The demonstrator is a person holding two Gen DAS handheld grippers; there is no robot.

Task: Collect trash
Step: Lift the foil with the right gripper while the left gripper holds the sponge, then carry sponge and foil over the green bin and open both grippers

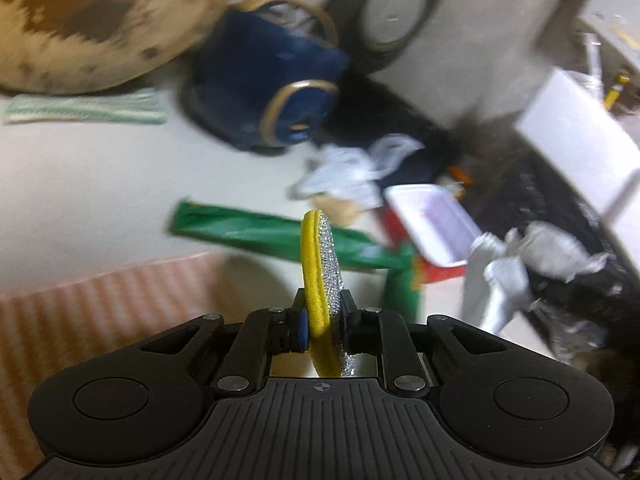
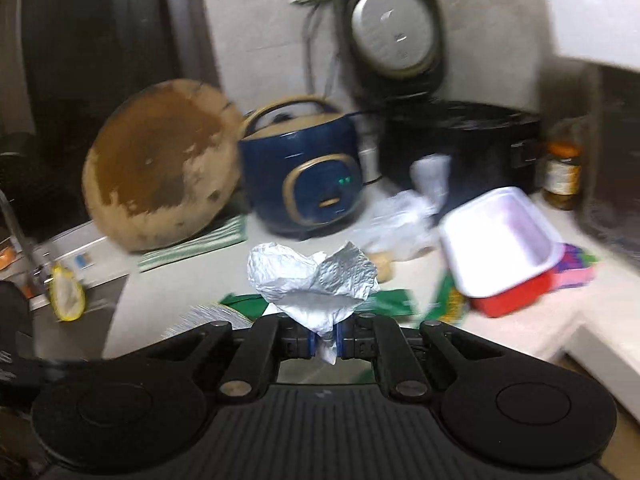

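Observation:
My left gripper (image 1: 325, 322) is shut on a yellow and silver scouring pad (image 1: 322, 264), held edge-on above the white counter. My right gripper (image 2: 325, 339) is shut on a crumpled piece of silver foil (image 2: 314, 282), held above the counter's front; the foil also shows in the left wrist view (image 1: 516, 264). On the counter lie a green wrapper (image 1: 256, 232), a white and red tray (image 2: 504, 248), and crumpled white plastic (image 2: 404, 216). The tray (image 1: 434, 224) and the plastic (image 1: 348, 172) show in the left wrist view too.
A blue rice cooker (image 2: 304, 184), a round wooden board (image 2: 160, 172) and a black cooker (image 2: 460, 148) with its lid up stand at the back. A jar (image 2: 562, 176) is at the right. A striped cloth (image 1: 84, 108) lies under the board. A sink (image 2: 60, 272) is at left.

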